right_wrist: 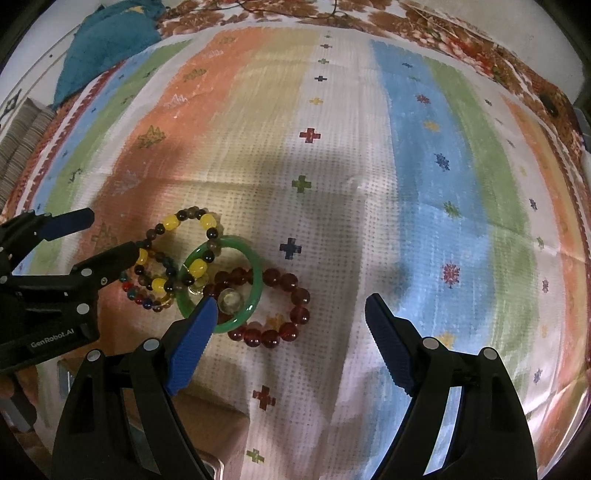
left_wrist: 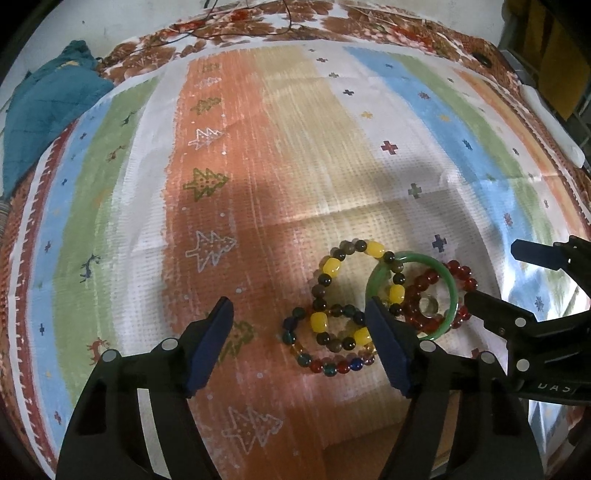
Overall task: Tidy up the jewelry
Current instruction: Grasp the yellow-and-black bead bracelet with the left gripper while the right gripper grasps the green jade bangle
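Observation:
A pile of jewelry lies on the striped cloth (left_wrist: 280, 155). A green bangle (left_wrist: 448, 284) overlaps a yellow-and-dark bead bracelet (left_wrist: 332, 267), a red bead bracelet (left_wrist: 463, 273) and a multicolour bead bracelet (left_wrist: 332, 367). A small clear ring (left_wrist: 428, 305) sits inside the bangle. My left gripper (left_wrist: 301, 317) is open and empty, its right finger at the bangle's near left edge. My right gripper (right_wrist: 291, 310) is open and empty above the red bracelet (right_wrist: 295, 299), its left finger over the bangle (right_wrist: 255, 258). The bead bracelet (right_wrist: 170, 223) lies to the left.
A teal fabric bundle (left_wrist: 48, 110) lies at the far left of the table. A floral cloth (left_wrist: 258, 22) with a dark cord runs along the far edge. The right gripper's body shows in the left wrist view (left_wrist: 491, 280); the left gripper shows in the right wrist view (right_wrist: 92, 236).

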Tool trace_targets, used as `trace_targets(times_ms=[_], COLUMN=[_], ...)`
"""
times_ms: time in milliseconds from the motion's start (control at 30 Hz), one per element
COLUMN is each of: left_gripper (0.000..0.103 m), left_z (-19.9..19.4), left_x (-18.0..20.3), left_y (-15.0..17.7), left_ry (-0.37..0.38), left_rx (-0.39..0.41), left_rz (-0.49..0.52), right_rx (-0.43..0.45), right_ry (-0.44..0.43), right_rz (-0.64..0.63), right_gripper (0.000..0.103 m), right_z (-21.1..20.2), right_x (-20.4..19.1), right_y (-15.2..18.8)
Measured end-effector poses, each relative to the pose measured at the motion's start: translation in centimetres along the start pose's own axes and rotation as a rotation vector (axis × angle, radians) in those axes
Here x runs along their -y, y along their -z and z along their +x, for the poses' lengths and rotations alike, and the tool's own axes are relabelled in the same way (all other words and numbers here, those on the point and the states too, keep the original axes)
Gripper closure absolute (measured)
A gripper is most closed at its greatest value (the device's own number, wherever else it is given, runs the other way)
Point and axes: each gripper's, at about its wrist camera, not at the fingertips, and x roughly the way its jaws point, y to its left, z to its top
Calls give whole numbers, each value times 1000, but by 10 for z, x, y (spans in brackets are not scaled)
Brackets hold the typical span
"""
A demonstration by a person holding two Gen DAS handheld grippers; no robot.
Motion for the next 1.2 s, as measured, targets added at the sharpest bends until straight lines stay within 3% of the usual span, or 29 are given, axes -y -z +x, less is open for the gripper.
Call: trace_targets(times_ms=[400,467,600,733,767,833,967,1200], left_gripper=[46,49,51,62,64,78,89,94], left_z=[24,28,34,39,40,42,43,39], left_x=[-2,-3,-3,-2,-1,2,6,6], left_y=[-9,-10,-12,-17,-17,-17,-15,-15], left_ry=[-3,-4,4,17,19,19,7,-9], left_rx=[-31,-38,-41,-44,-45,-49,-53,-46], left_rz=[26,24,29,32,32,46,72,58], right_rx=[-33,-43,-50,-54,-52,-52,-56,-44], right_ry=[9,9,6,-9,-9,-17,-45,-36], right_rz=[-19,-24,-23,-20,-19,-19,-35,-74], right_gripper=[21,29,30,39,44,51,69,88], right_z=[21,25,32,40,40,41,41,36], right_x=[-1,-1,-1,-1,-1,-1,-8,-20], right_y=[-10,-11,-16,-21,-21,-22,-23,-21])
